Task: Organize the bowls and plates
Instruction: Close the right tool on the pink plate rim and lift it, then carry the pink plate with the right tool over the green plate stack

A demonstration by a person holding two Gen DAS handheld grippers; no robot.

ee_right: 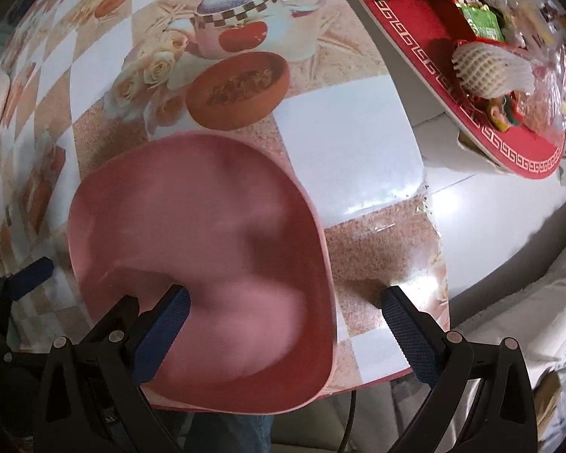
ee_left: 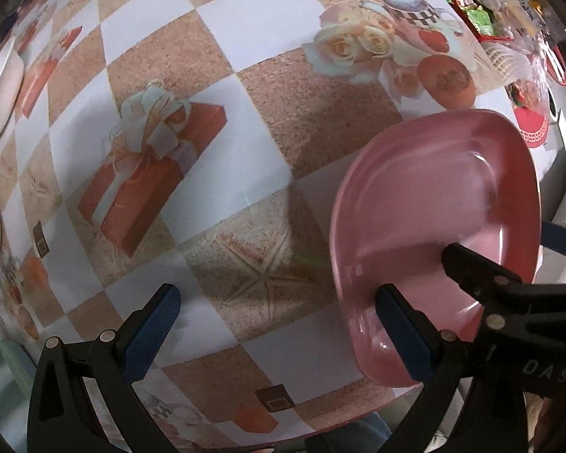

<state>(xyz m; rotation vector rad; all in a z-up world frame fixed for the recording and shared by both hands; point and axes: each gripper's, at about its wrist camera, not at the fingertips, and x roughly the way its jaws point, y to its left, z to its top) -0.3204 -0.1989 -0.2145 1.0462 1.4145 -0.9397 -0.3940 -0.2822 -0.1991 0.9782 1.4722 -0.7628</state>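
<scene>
One pink plate (ee_right: 200, 226) is counted, two white dishes (ee_left: 3, 90) at the table's far edge, and one red tray (ee_right: 434, 37).

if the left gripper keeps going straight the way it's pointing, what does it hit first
Most likely the patterned tablecloth: the open left gripper points at bare cloth beside the pink plate, which lies off to its right finger's side. Depth is hard to judge.

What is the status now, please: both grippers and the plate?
Left gripper open, nothing between fingers. Right gripper open, astride the pink plate rim, no grip seen. Plate near the table front edge. Nothing in the way.
</scene>
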